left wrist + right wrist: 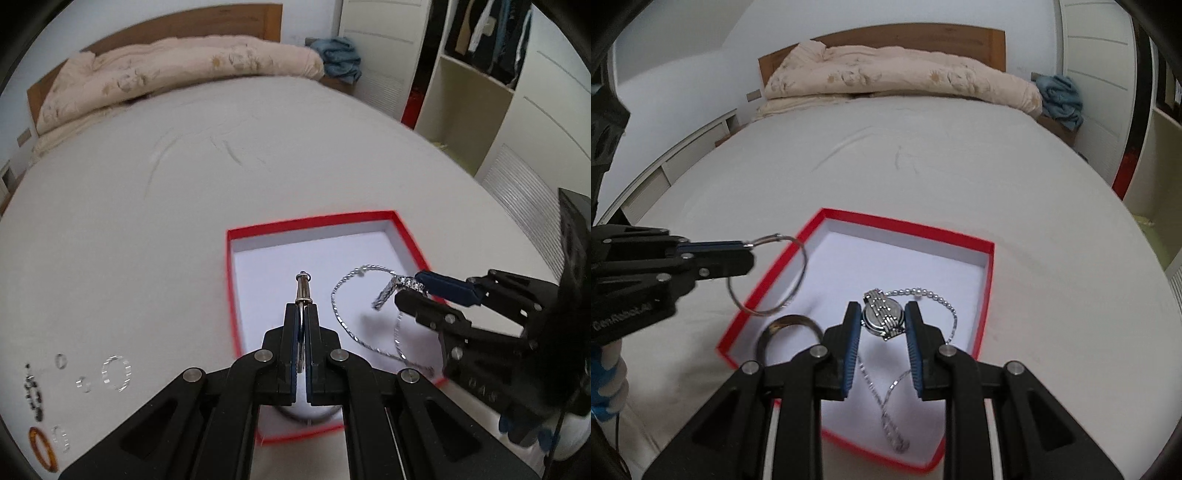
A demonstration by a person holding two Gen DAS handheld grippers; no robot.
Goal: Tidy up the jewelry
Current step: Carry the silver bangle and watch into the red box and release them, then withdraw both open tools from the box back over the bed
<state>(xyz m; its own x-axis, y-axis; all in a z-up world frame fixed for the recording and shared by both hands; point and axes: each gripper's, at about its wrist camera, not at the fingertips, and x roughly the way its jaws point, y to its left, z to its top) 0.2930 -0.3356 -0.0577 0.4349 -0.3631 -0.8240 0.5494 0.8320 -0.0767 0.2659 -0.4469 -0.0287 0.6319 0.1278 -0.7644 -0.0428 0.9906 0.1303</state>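
Left tongs [748,258] pinch one hoop [768,275]; right tongs [882,321] clasp one watch [882,319] over one box [908,227].

Bed [184,206], white sheet, few creases near middle. Red box [317,221] w/ white inside lies open on sheet, near front edge. Beige quilt [177,74] bunched at head end, against wooden headboard [236,22]. Left of box, small jewelry directly on sheet: clear bangle [116,373], two small rings [61,360], dark bead bracelet [34,393], amber bangle [43,448], one more clear piece [61,437] beside it. All apart from box.
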